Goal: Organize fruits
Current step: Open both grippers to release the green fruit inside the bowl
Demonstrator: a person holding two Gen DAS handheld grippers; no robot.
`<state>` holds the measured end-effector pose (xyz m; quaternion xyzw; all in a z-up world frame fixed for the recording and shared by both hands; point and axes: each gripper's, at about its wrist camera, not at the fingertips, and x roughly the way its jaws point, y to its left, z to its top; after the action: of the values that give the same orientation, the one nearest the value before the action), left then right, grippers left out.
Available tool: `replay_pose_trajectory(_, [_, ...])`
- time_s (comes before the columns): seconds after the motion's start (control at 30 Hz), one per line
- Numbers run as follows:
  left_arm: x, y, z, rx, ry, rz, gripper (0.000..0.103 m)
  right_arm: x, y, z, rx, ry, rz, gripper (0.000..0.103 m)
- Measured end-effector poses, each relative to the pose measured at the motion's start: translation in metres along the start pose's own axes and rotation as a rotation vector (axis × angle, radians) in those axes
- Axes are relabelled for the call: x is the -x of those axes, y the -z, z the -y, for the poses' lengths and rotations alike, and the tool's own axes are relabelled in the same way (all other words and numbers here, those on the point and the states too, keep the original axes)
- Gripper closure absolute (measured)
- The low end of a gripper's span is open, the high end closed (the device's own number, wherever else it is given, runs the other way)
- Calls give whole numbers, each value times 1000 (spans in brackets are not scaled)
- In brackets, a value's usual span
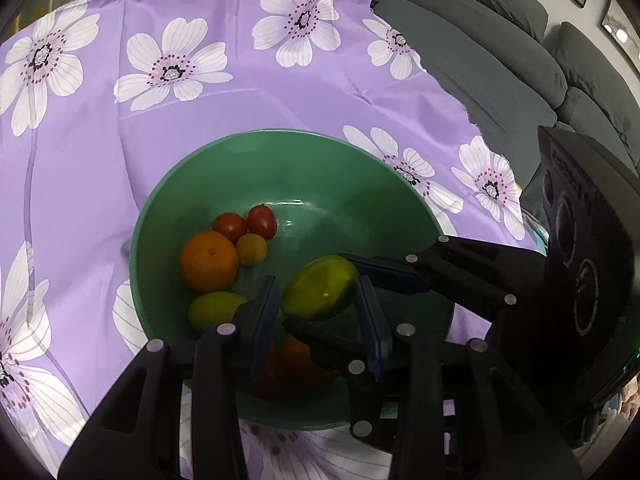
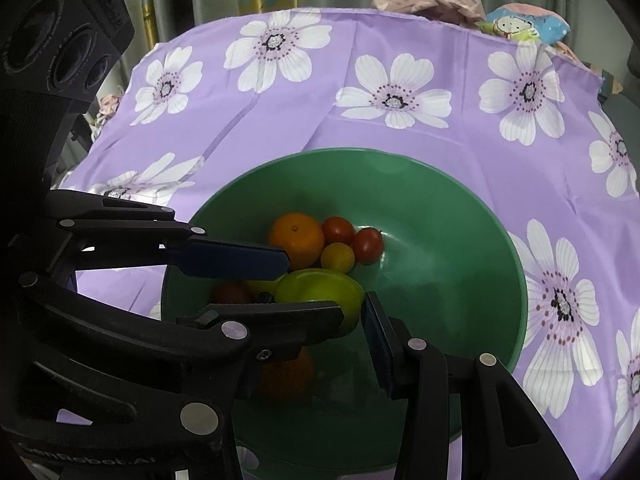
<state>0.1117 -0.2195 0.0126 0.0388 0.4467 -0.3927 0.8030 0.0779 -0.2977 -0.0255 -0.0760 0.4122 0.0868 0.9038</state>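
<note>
A green bowl (image 1: pixel 304 160) (image 2: pixel 460 248) sits on the purple flowered cloth. In it lie an orange (image 1: pixel 208 261) (image 2: pixel 296 237), two red tomatoes (image 1: pixel 261 221) (image 2: pixel 367 245), a small yellow fruit (image 1: pixel 251 249) (image 2: pixel 337 257), a yellow-green fruit (image 1: pixel 214 310) and another orange low in the bowl (image 1: pixel 300 354) (image 2: pixel 286 372). A green mango (image 1: pixel 320 293) (image 2: pixel 320 289) hangs above the bowl between both grippers. My left gripper (image 1: pixel 318 300) stands open around the mango. My right gripper (image 2: pixel 320 308) reaches in from the right and looks closed on the mango.
The cloth (image 1: pixel 120 184) (image 2: pixel 400 92) covers the table. A grey sofa (image 1: pixel 500 60) stands beyond the table's right edge. Crumpled cloth and a cartoon-print item (image 2: pixel 516 24) lie at the far edge.
</note>
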Motion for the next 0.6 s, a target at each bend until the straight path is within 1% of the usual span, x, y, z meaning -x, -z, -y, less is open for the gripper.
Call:
replay_pose_trajectory(0.23, [-1,1,-3,8,-13,-9,66,1,2,0,2,3,-2,57])
replay_pose_trajectory(0.4, [3,3,-1,1,-31,0,65,3,1,-1,-1,9,1,57])
replay_pose_trajectory(0.5, [7,4,0,-6,-58,4,63,7,1,-2,-1,14,7,57])
replay_pose_trajectory(0.6, [12,5,0,-18,-98,11,56,10,3,-2,-8,19,11,57])
